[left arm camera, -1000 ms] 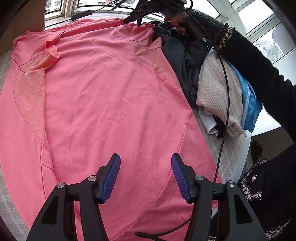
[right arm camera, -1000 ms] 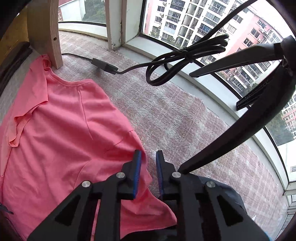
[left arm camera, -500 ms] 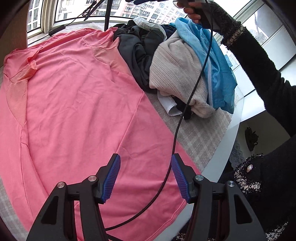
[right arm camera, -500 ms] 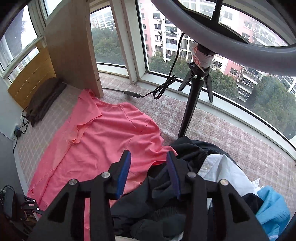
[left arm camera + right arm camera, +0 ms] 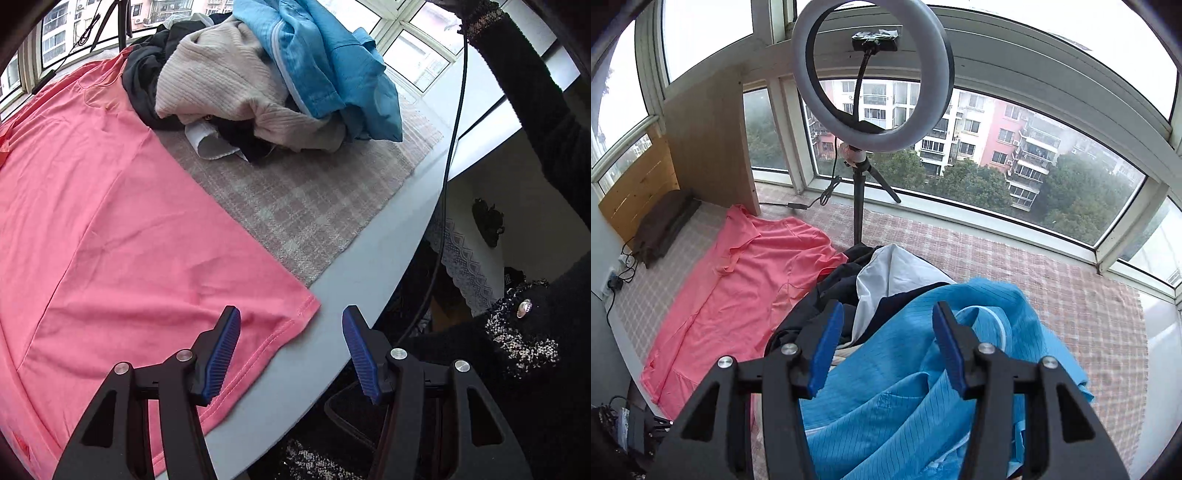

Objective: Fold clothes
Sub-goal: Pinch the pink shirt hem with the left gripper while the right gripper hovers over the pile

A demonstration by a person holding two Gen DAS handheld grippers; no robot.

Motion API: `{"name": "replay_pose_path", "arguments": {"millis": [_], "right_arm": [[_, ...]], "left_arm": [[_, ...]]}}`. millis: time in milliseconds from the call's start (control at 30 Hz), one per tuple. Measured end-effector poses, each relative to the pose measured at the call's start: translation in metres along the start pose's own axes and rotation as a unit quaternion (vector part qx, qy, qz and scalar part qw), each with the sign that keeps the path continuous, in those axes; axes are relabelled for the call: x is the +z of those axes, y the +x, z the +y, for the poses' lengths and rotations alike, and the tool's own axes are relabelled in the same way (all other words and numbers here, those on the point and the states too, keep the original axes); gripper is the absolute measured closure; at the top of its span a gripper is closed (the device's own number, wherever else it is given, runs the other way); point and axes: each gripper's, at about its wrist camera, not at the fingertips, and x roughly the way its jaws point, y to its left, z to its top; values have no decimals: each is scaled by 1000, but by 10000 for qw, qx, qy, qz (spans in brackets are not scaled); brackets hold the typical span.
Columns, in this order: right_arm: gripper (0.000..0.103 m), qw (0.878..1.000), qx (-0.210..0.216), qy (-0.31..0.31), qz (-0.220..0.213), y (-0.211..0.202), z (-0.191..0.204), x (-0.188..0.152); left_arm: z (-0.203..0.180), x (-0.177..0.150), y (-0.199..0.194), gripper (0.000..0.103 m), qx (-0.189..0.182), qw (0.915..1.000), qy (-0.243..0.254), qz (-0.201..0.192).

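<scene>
At the table's near edge, my left gripper [image 5: 291, 354] hangs above the pink shirt's [image 5: 110, 229] hem corner, jaws moderately wide with nothing between them. The shirt lies flat along the left side of the checked cloth [image 5: 314, 206], its corner lapping onto the bare grey table [image 5: 332, 354]. My right gripper [image 5: 886, 349] sits high over the clothes pile [image 5: 897, 295] at the table's right end, jaws opening and empty, with a blue garment [image 5: 979, 321] right below them. The pile touches the shirt's shoulder. A ring light [image 5: 871, 74] stands by the far edge, against the windows.
</scene>
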Motion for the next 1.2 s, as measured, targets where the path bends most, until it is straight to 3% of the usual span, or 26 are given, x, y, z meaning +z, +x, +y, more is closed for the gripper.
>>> {"name": "replay_pose_path", "arguments": {"millis": [133,200,267,367,433,467,500,633,733,833,1000,1200], "right_arm": [[53,9995,119,259,96,-3,-3,-26],[53,9992,188,269,235,-2,2,-36],[53,9994,123,180,280,1,10,-41],[53,9985,395,183,321,9,24,-41],[53,9975,591,122,360,20,36,-37],[53,9967,697,60,412,28,44,-34],[53,9958,771,-26,485,37,53,-30],[53,9927,816,-448,761,88,90,-10],[53,9919,742,-491,906,138,104,12],[53,9918,608,-505,1001,190,113,34],[54,9879,280,-649,1379,272,111,54],[54,9840,214,-377,1728,311,83,61]], "left_arm": [[-24,-7,36,48,299,9983,453,232],[-32,-11,39,48,513,9968,601,102],[-31,-9,40,48,604,9972,442,45],[-28,-6,40,53,723,9973,119,-80],[-28,-6,41,68,928,9955,91,-189],[-27,-7,41,90,971,9951,70,-193],[-25,-7,41,101,1013,9946,50,-197],[-3,-6,23,101,491,9962,-618,-380],[14,-8,-5,101,203,9916,-1079,-690],[29,-10,-29,101,234,9865,-1350,-893],[54,-9,-43,101,381,9823,-1616,-869],[65,-5,-37,101,348,9821,-1692,-744]]}}
